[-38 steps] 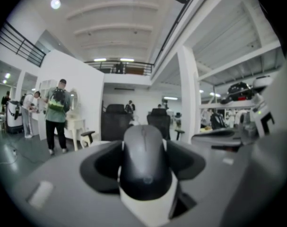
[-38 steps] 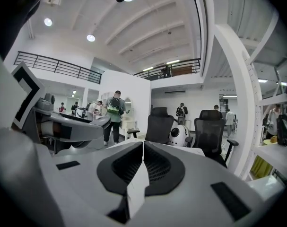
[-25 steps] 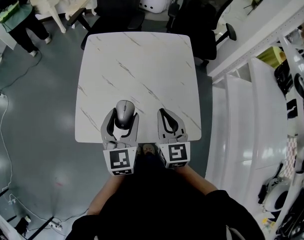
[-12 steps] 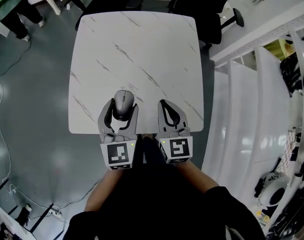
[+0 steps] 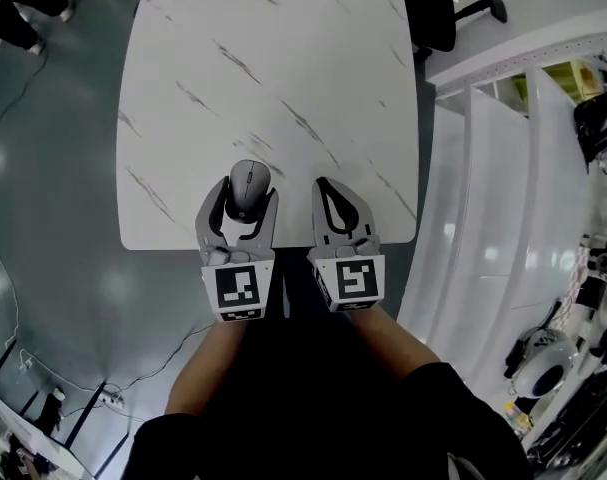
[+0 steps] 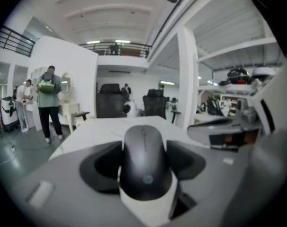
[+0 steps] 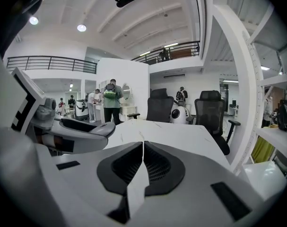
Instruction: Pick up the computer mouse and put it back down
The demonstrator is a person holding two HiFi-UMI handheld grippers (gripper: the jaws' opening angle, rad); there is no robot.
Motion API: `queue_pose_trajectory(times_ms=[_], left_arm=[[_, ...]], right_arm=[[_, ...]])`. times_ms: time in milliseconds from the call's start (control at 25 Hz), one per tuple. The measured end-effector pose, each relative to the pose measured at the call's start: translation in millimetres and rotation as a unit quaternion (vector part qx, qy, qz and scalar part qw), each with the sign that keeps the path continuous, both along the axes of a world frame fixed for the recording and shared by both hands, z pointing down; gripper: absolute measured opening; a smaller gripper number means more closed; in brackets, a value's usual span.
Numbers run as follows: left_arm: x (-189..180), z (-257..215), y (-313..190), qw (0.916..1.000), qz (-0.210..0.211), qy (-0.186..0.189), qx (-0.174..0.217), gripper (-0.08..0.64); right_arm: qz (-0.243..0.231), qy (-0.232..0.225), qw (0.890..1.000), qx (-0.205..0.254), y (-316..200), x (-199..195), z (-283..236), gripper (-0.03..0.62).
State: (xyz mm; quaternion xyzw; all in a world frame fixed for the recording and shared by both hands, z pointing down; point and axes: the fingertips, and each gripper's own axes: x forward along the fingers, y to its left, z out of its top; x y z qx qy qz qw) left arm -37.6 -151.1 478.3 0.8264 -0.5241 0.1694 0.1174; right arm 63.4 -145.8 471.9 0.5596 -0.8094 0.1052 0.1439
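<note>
Left gripper (image 5: pixel 247 200) clamps the grey computer mouse (image 6: pixel 144 157) between its jaws, the mouse's front end reaching past the fingertips. Just to its right, the right gripper (image 5: pixel 325 188) has its jaws pressed together, empty. Ahead of both spreads the white marble table (image 5: pixel 273 78).

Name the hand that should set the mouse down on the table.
Left. The left tongs grip the computer mouse over the marble table near its front edge; the right tongs are shut and empty beside them.
</note>
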Motion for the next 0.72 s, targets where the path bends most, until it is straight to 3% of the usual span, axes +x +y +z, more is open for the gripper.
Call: queue_pose_trajectory(times_ms=[280,720], left_arm=[[-2.8,50.5,-1.7,0.9991,0.002,-0.019,-0.039,0.295],[-4.5,116.5,14.4,0.9891,-0.012,-0.021,-0.145,0.295]], right_arm=[[-0.006,0.011,0.999,-0.029,0.2,-2.3,37.2,0.02],[-0.027,0.037,0.995,-0.084,12.8,-11.4,87.7,0.02]])
